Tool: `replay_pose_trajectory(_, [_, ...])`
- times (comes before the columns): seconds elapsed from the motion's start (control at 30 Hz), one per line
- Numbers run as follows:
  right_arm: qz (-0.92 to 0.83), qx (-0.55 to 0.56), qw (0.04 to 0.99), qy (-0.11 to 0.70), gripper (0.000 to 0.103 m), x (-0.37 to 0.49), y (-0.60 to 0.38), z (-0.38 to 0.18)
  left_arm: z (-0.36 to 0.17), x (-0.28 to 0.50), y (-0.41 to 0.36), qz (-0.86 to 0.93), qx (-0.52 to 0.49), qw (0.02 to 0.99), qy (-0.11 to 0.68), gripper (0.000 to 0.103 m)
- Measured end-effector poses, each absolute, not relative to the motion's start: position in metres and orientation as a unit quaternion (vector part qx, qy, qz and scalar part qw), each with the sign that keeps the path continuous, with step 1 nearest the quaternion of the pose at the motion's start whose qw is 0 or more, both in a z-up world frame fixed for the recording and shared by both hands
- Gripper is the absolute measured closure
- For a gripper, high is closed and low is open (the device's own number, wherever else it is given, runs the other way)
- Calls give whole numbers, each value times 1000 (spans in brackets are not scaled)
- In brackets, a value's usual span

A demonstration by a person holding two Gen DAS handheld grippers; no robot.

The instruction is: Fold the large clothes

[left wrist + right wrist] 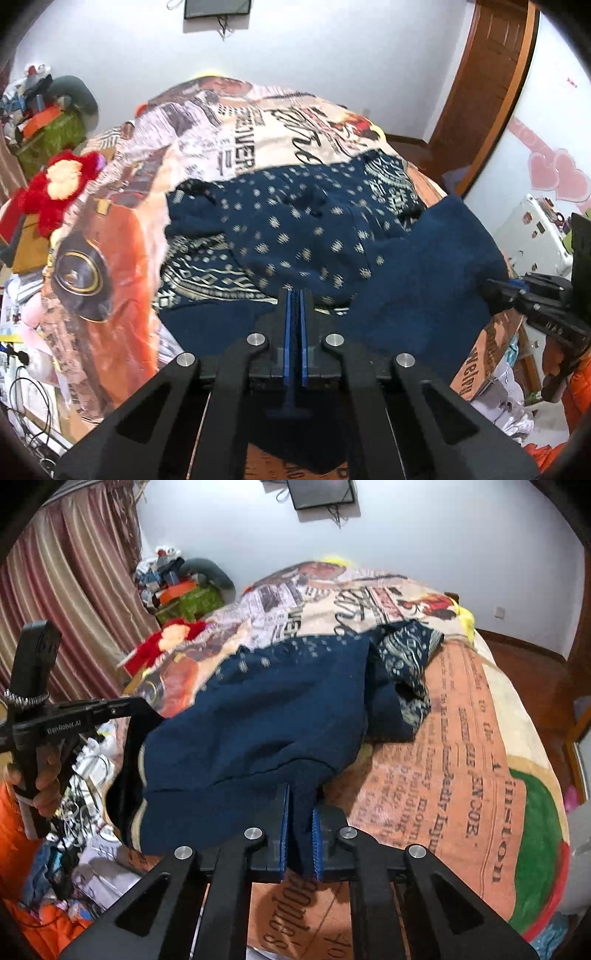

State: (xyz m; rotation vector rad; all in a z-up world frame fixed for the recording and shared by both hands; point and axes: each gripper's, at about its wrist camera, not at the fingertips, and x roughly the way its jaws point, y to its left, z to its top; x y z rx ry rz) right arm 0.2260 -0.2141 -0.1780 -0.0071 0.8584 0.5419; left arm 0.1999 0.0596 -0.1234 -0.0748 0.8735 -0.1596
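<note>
Left wrist view: at the bottom centre of the frame the left tool has its two blue-lined fingers pressed almost together, clenched on a thin fold of the dark blue garment. The plain blue underside of the cloth fills the lower middle of the frame, and the side with pale dots and banded patterns spreads up toward the centre. At the right edge of the frame the right tool bites into the garment's raised blue flap.

In the right wrist view, the right tool sits at the bottom centre with its jaws a little apart, a thick bunch of the garment pinched between the blue pads. The cloth rises from there toward the middle of the frame, and a patterned part lies crumpled at the upper right of the heap. At the left edge a hand grips the black handle of the left tool, whose fingertips are hidden behind the cloth.

The garment lies on a bed covered by a printed blanket in orange and cream with newspaper lettering. Beyond, at the upper left, a red plush toy rests at the blanket's edge, and a dark screen hangs on the white wall at the top.
</note>
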Motion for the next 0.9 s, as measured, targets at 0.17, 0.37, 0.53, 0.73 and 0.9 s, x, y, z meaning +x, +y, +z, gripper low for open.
replay_pose_trajectory(0.17, [257,17,888,381,98,231,-220,-155,-101,198,71,-58,-44,916,395,101])
replay_pose_trajectory(0.37, [262,33,898,352,100,244,-224,-129,-53,212,92,-40,-69,938,337,101])
replay_pose_trajectory(0.53, [255,29,909,328,100,265,-222,-110,-20,233,101,-19,-56,953,297,101])
replay_pose_trajectory(0.73, [235,34,924,301,100,311,-222,-81,1,284,122,16,-63,960,271,101])
replay_pose_trajectory(0.9, [207,37,930,302,100,377,-217,-70,-12,344,148,61,-79,955,281,101])
